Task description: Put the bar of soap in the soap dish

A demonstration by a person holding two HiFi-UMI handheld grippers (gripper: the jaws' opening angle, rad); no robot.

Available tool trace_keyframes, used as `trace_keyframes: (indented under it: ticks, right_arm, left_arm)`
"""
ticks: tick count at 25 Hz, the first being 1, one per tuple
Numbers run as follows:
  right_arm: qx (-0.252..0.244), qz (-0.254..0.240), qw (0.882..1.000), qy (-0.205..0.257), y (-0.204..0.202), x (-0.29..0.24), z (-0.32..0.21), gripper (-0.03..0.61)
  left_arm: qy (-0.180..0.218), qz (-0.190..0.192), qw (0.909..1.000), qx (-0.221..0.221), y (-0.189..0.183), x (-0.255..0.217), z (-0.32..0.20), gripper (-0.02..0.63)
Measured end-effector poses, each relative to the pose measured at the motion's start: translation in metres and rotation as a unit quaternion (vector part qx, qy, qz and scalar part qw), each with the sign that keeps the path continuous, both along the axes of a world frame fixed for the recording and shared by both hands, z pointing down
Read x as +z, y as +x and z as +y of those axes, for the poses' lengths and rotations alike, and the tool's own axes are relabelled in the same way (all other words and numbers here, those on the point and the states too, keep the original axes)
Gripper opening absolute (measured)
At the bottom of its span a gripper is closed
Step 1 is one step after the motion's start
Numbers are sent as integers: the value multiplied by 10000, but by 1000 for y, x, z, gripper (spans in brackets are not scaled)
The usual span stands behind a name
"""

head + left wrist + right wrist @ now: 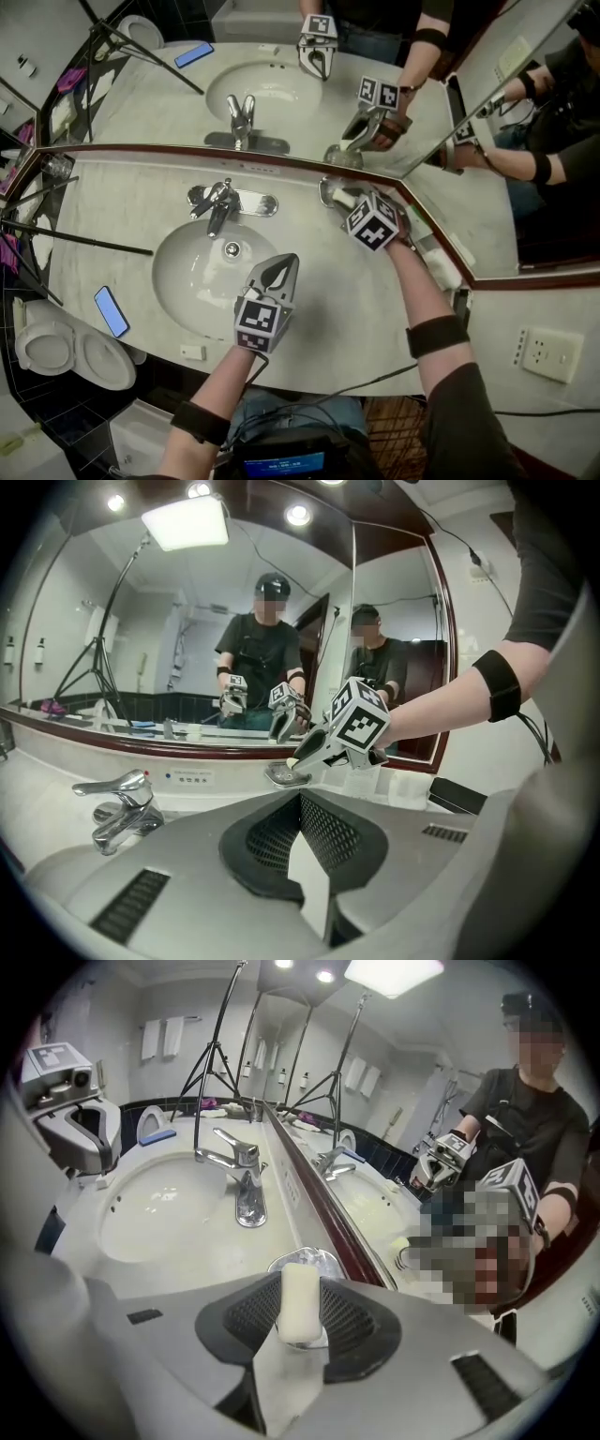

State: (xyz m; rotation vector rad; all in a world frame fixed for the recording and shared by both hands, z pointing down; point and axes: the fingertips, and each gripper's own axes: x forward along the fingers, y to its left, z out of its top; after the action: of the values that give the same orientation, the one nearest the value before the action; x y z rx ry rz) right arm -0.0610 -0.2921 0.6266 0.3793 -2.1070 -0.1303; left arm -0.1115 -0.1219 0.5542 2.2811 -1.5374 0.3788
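Note:
A pale bar of soap (pixel 300 1299) stands on edge between the jaws of my right gripper (pixel 300 1321), which is shut on it. Just beyond and below the soap lies the shiny metal soap dish (pixel 323 1262), on the counter against the mirror. In the head view the right gripper (pixel 343 199) hovers over the dish (pixel 327 191) to the right of the tap. My left gripper (pixel 281 269) is shut and empty over the basin's near right rim. From the left gripper view I see the right gripper (pixel 302 755) tilted down over the dish (pixel 284 777); the left gripper (pixel 302 808) holds nothing.
A chrome tap (pixel 217 202) stands behind the oval basin (pixel 187 277). A blue phone (pixel 111 310) lies on the counter's left. Tripod legs (pixel 84 240) cross the left side. White packets (pixel 441 259) sit along the right mirror edge. A toilet (pixel 56 349) stands lower left.

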Motion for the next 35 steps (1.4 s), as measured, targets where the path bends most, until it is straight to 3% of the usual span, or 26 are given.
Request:
trace_keyframes:
  ticks: [5,10,13,18,21,24,29,35]
  right_arm:
    - [554,-704,9960,-6,17,-48,25,147]
    - [1364,-1817,9737,-140,45,-96,68,147]
    - [1906,-2470,9497,-274,71,-111,100,147]
    - [2747,-3522,8929,-576,108,-136,151,147]
    - [3033,-3735,8742,-654,127,-132,175,147]
    - [2967,-3555,8844,-589,134,-123,186,147]
    - [2535,-2899,9220,-402,127,-102,197,147]
    - [1550,-1691,9731,-229,90,-55,212,147]
  left_arm:
    - [66,-80,9998,169,4,-15,4,2]
    - [143,-125,9992,361,14,-36,17,2]
    - [216,-137,9986,469,20,-47,27,2]
    - [301,-131,9977,589,25,-67,42,2]
    - [302,-148,9974,632,27,-71,49,2]
    - [329,-175,9973,632,29,-73,50,2]
    - [284,-179,9977,587,34,-70,53,2]
    - [157,-225,9983,521,35,-55,57,2]
